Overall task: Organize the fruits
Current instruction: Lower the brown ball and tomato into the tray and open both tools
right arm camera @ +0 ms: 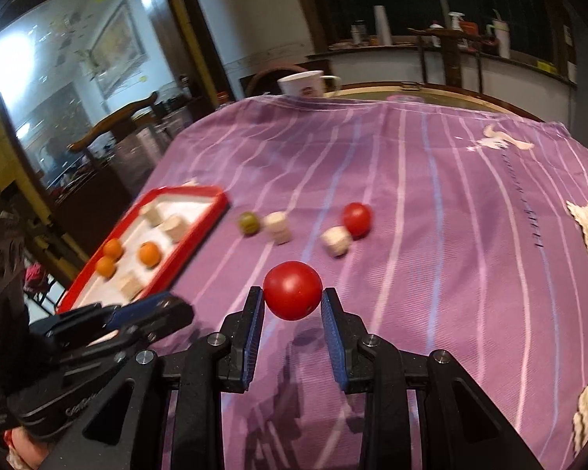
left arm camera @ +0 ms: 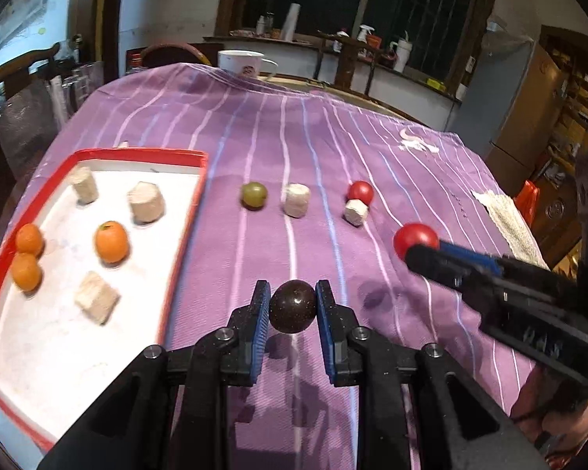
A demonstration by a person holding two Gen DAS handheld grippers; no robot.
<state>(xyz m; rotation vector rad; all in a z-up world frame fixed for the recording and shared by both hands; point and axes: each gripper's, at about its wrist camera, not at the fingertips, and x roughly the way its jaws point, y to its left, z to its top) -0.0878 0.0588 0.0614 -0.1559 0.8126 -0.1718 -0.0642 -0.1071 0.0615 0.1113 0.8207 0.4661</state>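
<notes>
Left gripper (left arm camera: 293, 305) with jaws closed on a dark round fruit (left arm camera: 293, 306), held above the purple striped cloth (left arm camera: 254, 125), its shadow visible on the cloth beneath. Right gripper (right arm camera: 293, 301) with jaws closed on a red tomato (right arm camera: 293, 290), likewise raised over the cloth, to the right of the left gripper. Far left: red-rimmed tray (left arm camera: 145, 154) containing three orange fruits (left arm camera: 111, 241) and three pale cork-like blocks (left arm camera: 146, 201). On the cloth beyond the grippers, left to right: a green fruit (left arm camera: 254, 195), a pale block (left arm camera: 296, 199), and a second red tomato (left arm camera: 360, 192) touching another pale block (left arm camera: 356, 212). A white cup (left arm camera: 242, 63) stands at the far table edge.
</notes>
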